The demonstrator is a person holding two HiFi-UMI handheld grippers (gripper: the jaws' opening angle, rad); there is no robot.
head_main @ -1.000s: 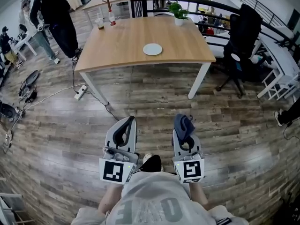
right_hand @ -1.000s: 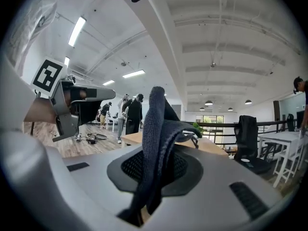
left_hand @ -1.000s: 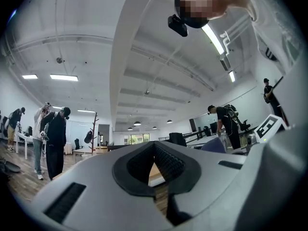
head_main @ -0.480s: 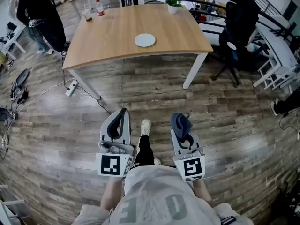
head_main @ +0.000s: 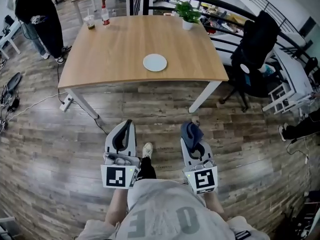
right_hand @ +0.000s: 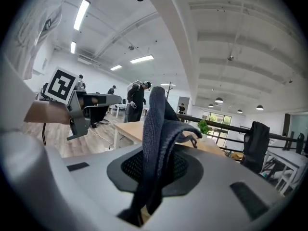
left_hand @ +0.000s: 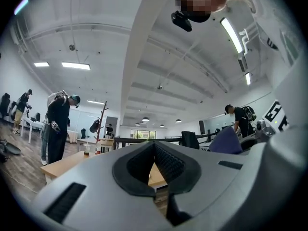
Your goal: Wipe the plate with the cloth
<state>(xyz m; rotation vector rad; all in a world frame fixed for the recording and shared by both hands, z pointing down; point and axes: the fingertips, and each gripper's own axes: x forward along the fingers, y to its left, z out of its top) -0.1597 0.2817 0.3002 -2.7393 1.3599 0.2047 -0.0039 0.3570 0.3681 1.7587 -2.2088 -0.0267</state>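
- You stand in an open office with a wood-plank floor (head_main: 55, 134). A light rectangular wooden table (head_main: 110, 49) is ahead of you, well apart from both grippers.
- The small round white plate (head_main: 155, 62) lies flat near the middle of that table, with bare wood all round it. A green potted plant (head_main: 187, 14) sits at the table's far edge.
- Your left gripper (head_main: 127, 126) is over the floor, short of the table's near edge. Its jaws are closed on each other with nothing between them.
- Your right gripper (head_main: 194, 140) is level with it, also short of the table. Its jaws are clamped on the dark blue soft cloth (right_hand: 156, 129), which stands up bunched past the tips.
- The cloth looks light and limp. It is pinched at a fold, so expect the loose bunch to flop, and that is the part to press on the plate.
- The plate looks hard, smooth and light, so it will probably skate on the table under a sideways wipe and could chip. Steady it at the rim with your left gripper, and keep your pressure gentle.
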